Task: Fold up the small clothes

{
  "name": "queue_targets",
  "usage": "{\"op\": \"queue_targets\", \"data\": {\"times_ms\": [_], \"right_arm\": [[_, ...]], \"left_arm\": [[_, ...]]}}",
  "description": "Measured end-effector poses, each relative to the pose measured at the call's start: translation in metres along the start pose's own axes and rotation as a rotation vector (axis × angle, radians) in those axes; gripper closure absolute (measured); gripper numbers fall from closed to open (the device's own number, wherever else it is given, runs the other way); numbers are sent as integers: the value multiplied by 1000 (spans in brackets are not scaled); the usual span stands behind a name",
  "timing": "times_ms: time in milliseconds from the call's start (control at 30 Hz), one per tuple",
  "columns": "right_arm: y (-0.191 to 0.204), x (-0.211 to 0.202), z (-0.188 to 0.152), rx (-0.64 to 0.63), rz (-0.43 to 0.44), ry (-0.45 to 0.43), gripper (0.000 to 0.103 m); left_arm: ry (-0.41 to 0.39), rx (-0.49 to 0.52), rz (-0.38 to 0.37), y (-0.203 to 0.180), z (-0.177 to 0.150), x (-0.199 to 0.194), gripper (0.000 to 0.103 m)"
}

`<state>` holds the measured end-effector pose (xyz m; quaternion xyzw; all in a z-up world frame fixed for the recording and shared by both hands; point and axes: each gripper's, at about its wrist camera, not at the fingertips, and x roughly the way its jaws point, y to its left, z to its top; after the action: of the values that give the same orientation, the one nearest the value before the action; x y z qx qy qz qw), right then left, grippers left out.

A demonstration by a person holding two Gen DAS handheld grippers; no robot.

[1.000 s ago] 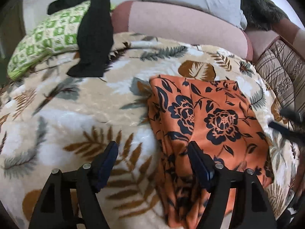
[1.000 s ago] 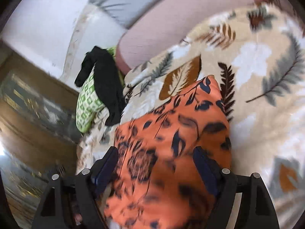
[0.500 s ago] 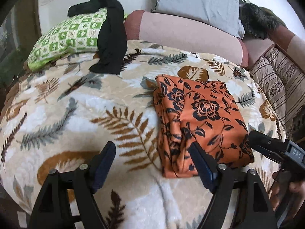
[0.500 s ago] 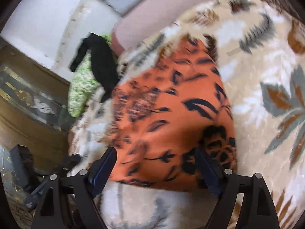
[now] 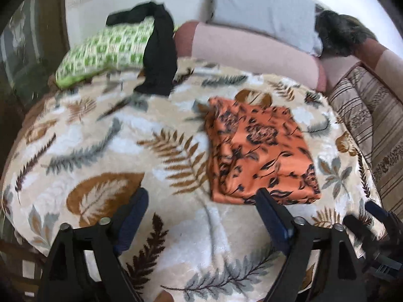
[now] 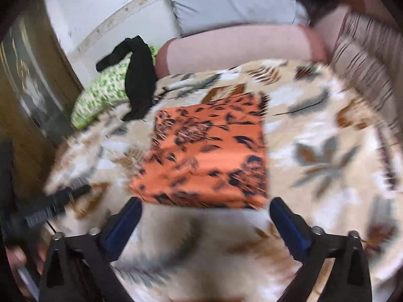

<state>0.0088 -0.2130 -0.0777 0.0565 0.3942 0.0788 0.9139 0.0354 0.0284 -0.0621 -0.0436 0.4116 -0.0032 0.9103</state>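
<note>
Orange floral garment [image 5: 262, 153] folded into a neat rectangle, flat on the leaf-print blanket [image 5: 105, 136], at 1 o'clock from the left claw [image 5: 201, 216]; both left and right claw [image 6: 205, 224] spread wide, holding nothing; black garment [image 5: 158, 50] at 11 o'clock, draped over the green pillow [image 5: 105, 52], apparently unfolded and probably next

folded orange floral cloth [image 5: 259, 153] on leaf-print blanket [image 5: 100, 151], left tool [image 5: 201, 198] spread wide

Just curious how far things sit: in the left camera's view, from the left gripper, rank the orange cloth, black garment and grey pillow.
From the left gripper:
1. Orange cloth, just ahead, right.
2. Black garment, farther, left, draped over the green pillow.
3. Grey pillow, at the back.
</note>
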Motion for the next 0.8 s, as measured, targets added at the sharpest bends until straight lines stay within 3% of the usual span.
{"op": "queue_targets", "data": {"times_ms": [100,200,400,800], "right_arm": [[3,-12,-9,-47,-116,20,0],[4,-23,-14,-75,-157,4,0],[9,-27,-11,-101,-150,6,0],[15,-23,-1,-122,-152,6,0]], "left_arm": [[-18,9,-54,-13,0,-9,6],[-32,37,-56,-25,1,-16,5],[-49,81,5,-38,4,-22,5],[-22,59,-35,-41,13,-12,0]]}}
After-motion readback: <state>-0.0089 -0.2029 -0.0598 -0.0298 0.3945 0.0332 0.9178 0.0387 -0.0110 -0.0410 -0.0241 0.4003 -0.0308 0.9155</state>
